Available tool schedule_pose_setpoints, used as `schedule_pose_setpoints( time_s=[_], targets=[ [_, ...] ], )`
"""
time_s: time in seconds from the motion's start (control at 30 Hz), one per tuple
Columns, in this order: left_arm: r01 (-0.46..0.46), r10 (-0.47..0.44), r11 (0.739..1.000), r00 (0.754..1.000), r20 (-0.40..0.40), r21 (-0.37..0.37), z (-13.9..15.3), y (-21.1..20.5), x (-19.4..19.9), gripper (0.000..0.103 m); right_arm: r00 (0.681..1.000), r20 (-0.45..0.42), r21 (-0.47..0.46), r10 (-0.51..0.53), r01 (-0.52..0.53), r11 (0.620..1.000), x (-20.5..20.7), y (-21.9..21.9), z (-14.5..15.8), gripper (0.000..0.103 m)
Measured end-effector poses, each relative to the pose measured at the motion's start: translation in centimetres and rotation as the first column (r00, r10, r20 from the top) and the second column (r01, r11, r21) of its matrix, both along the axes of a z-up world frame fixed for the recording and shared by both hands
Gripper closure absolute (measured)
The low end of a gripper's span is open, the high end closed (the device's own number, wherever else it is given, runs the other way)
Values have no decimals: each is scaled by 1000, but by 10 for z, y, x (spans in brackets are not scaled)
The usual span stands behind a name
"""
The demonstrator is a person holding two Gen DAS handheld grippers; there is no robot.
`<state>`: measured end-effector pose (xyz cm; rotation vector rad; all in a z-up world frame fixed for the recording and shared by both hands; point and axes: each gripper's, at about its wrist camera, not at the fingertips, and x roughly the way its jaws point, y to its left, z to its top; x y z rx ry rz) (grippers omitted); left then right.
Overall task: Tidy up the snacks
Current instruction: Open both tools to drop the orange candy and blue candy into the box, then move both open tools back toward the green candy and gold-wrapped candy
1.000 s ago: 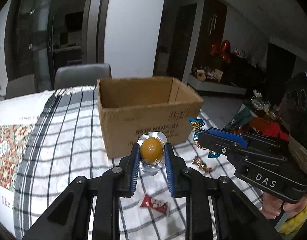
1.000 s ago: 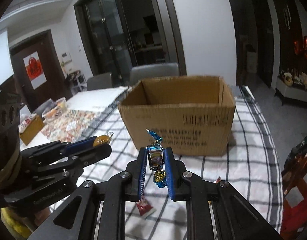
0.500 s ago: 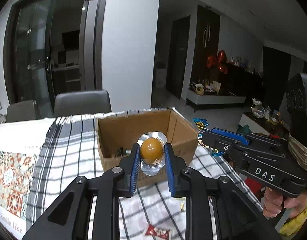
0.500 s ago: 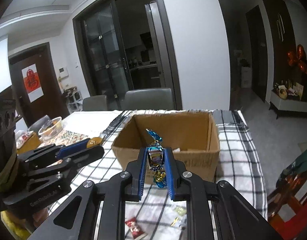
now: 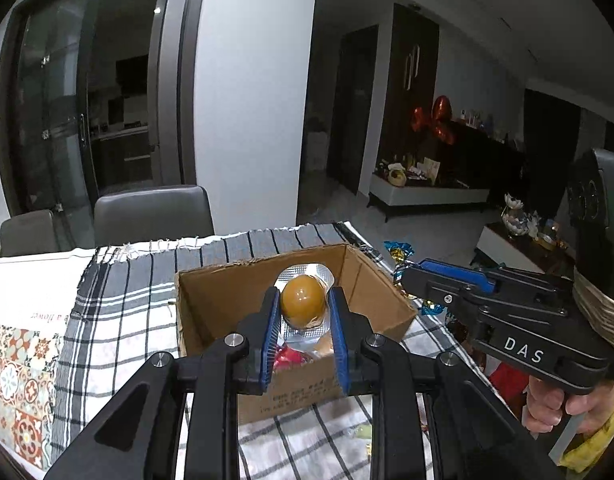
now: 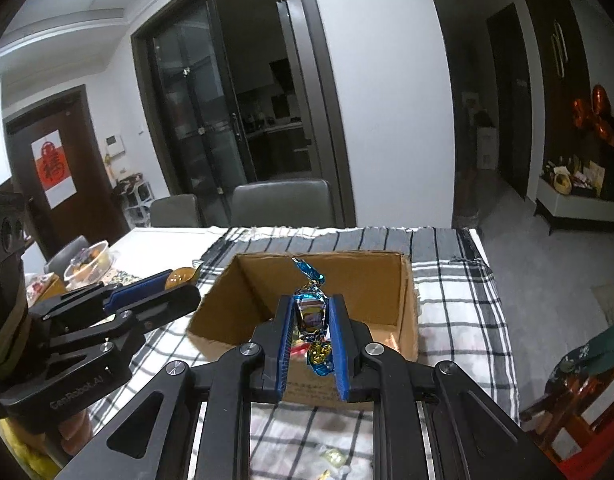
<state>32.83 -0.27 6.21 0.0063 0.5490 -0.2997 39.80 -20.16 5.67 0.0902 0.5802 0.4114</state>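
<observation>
Left wrist view: left gripper clenched on an orange jelly cup, poised above the open cardboard box on the checked tablecloth. Right wrist view: right gripper clamped around a blue foil candy, likewise over the box.

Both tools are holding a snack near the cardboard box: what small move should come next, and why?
Probably open the left tool to drop the orange jelly cup into the cardboard box. It appears to hang over the open top. The right tool, shut on the blue-wrapped candy, looks similarly placed and could follow.
</observation>
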Motion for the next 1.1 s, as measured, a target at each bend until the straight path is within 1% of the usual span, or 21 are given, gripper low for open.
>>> schedule_pose_setpoints(
  time_s=[0.13,0.2,0.3,0.33,0.37,0.4,0.43,0.57,0.63,0.73,0.83,0.97,1.1],
  targets=[
    [-3,4,1000,1000,-19,18,-5,-1,19,79,1000,-21,-24,-6,5,1000,17,2,-4,84],
    [-19,20,999,999,-26,31,-6,-1,30,78,1000,-30,-41,-7,6,999,24,3,-6,84],
    [-30,31,999,998,-49,33,-8,1,44,77,999,-44,-58,-22,19,998,35,4,-9,84],
    [-34,36,999,998,-51,39,-8,2,48,73,998,-49,-67,-37,34,997,38,4,-11,83],
    [-43,45,998,998,-52,50,-8,2,51,55,997,-56,-73,-47,43,996,41,3,-12,78],
    [-62,65,996,997,-46,61,-8,3,51,41,997,-63,-73,-54,49,996,42,2,-12,71],
    [-74,77,995,996,-35,66,-7,5,49,40,996,-67,-69,-66,61,996,43,0,-13,59],
    [-65,66,995,998,-14,80,-5,2,36,38,996,-42,-75,-79,76,994,32,-5,-13,59],
    [-58,59,995,998,-9,83,-4,-1,30,37,996,-38,-64,-78,75,995,25,-7,-11,59],
    [-53,54,997,999,-9,65,-3,-3,18,36,996,-29,-66,-88,86,994,12,-9,-7,59],
    [-56,56,996,998,10,71,-4,-5,5,33,994,-6,-72,-109,108,991,-4,-14,-5,59],
    [-31,29,997,999,23,72,-7,-11,-15,32,993,11,-69,-114,114,991,-20,-19,-5,59],
    [-7,5,997,1000,29,76,-10,-17,-31,32,993,5,-50,-117,117,992,-36,-25,-9,59]
  ],
)
